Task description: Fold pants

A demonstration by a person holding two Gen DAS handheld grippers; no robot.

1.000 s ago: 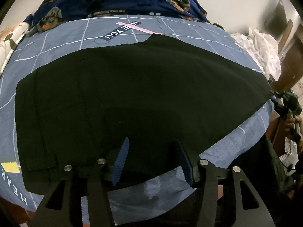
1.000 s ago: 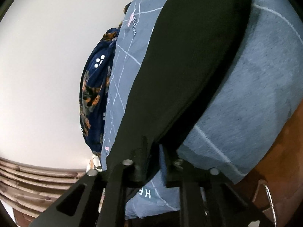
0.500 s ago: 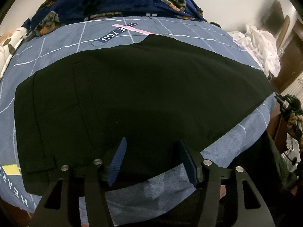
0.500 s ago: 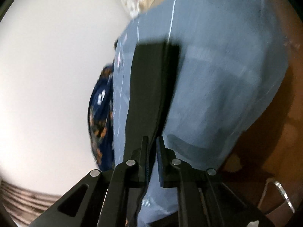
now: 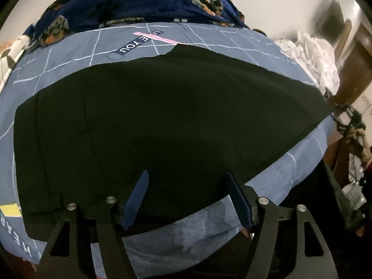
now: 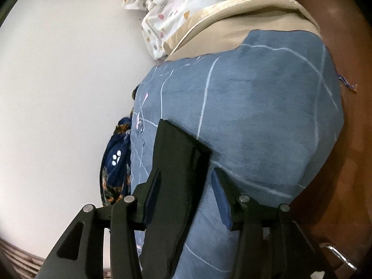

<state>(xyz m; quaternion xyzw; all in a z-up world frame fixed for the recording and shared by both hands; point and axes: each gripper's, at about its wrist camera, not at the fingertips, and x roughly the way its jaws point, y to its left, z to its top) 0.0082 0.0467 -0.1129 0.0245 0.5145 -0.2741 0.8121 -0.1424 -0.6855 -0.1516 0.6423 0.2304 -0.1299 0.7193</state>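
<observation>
1. Pants lay flat on the blue bedsheet, black, seemingly folded once lengthwise, long axis across the bed. Waist end sat at the left of the left-cam view, cuff end at the right near the mattress edge.
2. Left tongs: apart & opening, blue pads either side of the pants' near edge. I saw no pinch on the cloth; it just lay under them.
3. Right tongs: also opening. Cuff end of the pants sat between the pads, nearer the left-hand pad, but the pads weren't pressing it, so I judged it let go.
4. Stage, my guess: first fold done, both ends being dropped; a crosswise fold is still to come.
5. Risks I noted:
 - cuff end was close to the bed edge; a pad snagging it on pull-back could drag it off the side.
 - layers could slide apart if I re-gripped only the top one; black on black, I couldn't tell the layers apart.
 - near edge overhung towards me, so a low left pad could ruck it.
6. Dog-print blanket & white cloth pile lay well clear.
</observation>
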